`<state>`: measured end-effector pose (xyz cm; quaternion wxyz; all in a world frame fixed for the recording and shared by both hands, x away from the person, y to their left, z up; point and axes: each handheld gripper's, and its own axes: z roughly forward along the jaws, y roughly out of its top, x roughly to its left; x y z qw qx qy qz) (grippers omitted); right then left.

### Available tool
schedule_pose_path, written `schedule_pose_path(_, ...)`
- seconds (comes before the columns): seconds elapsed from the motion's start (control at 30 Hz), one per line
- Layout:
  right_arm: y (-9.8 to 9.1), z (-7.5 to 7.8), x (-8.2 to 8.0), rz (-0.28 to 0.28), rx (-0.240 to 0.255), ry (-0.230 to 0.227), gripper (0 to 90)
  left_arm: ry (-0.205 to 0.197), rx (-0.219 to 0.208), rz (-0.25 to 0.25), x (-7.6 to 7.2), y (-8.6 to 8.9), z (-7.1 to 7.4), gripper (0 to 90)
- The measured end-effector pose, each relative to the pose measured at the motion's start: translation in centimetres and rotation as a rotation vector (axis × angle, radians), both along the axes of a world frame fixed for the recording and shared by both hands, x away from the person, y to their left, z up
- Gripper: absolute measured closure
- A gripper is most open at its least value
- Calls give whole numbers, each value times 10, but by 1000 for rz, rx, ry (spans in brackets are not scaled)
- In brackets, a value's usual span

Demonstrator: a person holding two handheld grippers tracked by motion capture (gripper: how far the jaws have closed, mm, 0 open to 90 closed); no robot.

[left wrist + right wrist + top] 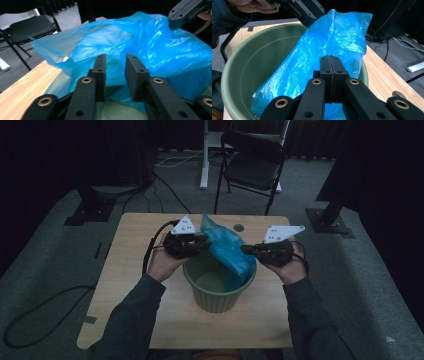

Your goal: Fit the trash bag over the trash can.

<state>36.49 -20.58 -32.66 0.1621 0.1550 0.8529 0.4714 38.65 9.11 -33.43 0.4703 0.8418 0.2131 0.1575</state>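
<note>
The left gripper [196, 243] hovers at the bin's [220, 302] left rim, jaws apart with bag [227, 247] film between them, unpinched. The bag drapes into the bin. The right gripper [248, 249], jaws together, pinches the bag.

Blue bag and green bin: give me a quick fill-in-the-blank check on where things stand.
1. The blue bag hangs partly inside the green ____.
2. The right hand-held gripper has its jaws ____.
3. The left hand-held gripper has its jaws ____.
4. The bin stands on a ____ table.

Missing words: bin; shut; open; wooden
</note>
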Motion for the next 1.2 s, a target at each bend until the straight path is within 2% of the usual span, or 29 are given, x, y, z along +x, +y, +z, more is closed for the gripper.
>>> schedule_pose_path(0.1, 2, 1, -1, 6, -4, -5, 900, 23, 22, -6, 3, -8, -3, 676)
schedule_pose_path(0.23, 3, 1, -2, 11, -6, -6, 900, 15, 39, 16, 6, -15, -4, 897)
schedule_pose_path(0.53, -5, -2, -3, -3, -8, -3, 900, -10, 18, 57, 8, -7, 2, 900)
schedule_pose_path(0.8, -13, -8, -1, -27, -8, 13, 900, -17, -8, 112, 11, 13, 4, 900)
schedule_pose_path(0.93, -16, -13, 0, -37, -14, 24, 900, -30, 8, 133, 10, 19, 4, 900)
schedule_pose_path(1.2, -29, -21, 1, -75, -23, 48, 900, -32, -15, 176, 10, 34, 7, 900)
